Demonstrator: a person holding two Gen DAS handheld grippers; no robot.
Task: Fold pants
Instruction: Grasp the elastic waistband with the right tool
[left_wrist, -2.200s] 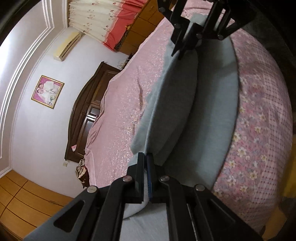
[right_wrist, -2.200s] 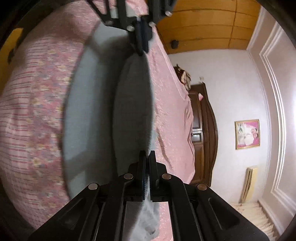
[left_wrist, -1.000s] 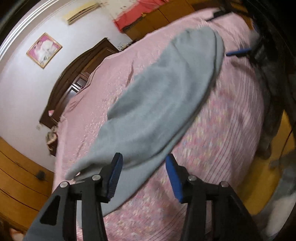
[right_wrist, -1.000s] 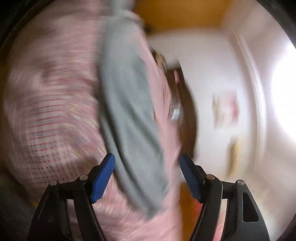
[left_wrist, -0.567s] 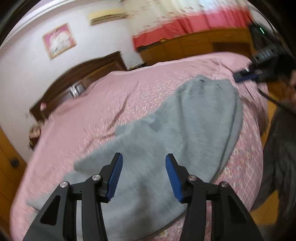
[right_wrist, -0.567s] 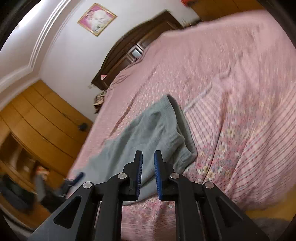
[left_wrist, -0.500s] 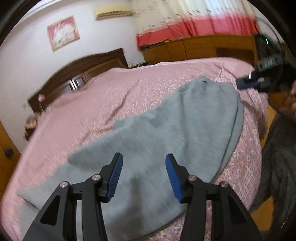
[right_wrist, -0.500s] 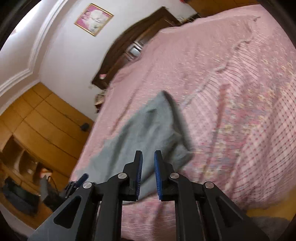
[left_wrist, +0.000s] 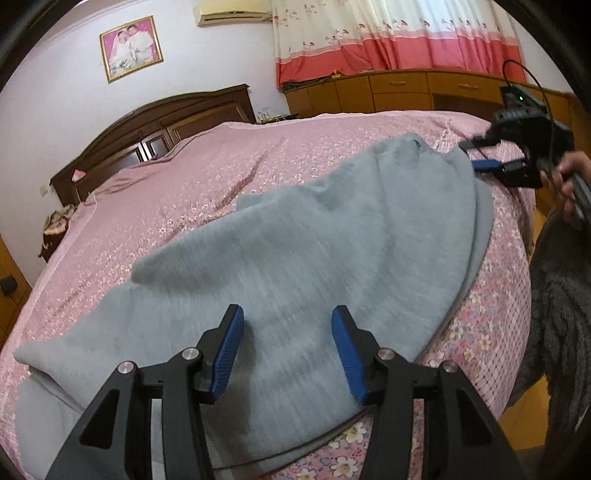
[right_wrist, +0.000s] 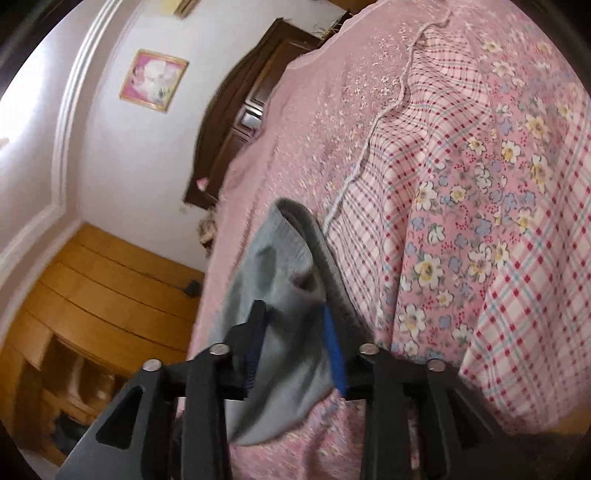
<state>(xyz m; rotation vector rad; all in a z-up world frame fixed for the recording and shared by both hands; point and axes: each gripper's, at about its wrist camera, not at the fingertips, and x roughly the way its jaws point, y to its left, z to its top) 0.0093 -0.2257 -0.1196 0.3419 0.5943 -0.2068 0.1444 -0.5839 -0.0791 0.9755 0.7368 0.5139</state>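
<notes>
Nearest in the left wrist view, left gripper (left_wrist: 287, 349) spread wide, blue pads apart and empty, hovering over grey pants (left_wrist: 314, 251) lying folded lengthwise across the near part of a pink floral bedspread (left_wrist: 192, 192). Under the pants' near edge, a narrow strip of flowered and checked border before the bed's edge drops away. At the pants' far end, right gripper (left_wrist: 491, 162) also parted, blue pad just beside the waistband, held in a hand (left_wrist: 570, 177). From the right wrist view, right gripper (right_wrist: 295, 354) open over the waistband end (right_wrist: 291, 266), nothing clamped. Beyond the pants, broad bare bedspread up to a dark wooden headboard (left_wrist: 147, 122). Farther still, a framed picture (left_wrist: 131, 46) and red-trimmed curtain (left_wrist: 399, 37). No legible writing anywhere.
</notes>
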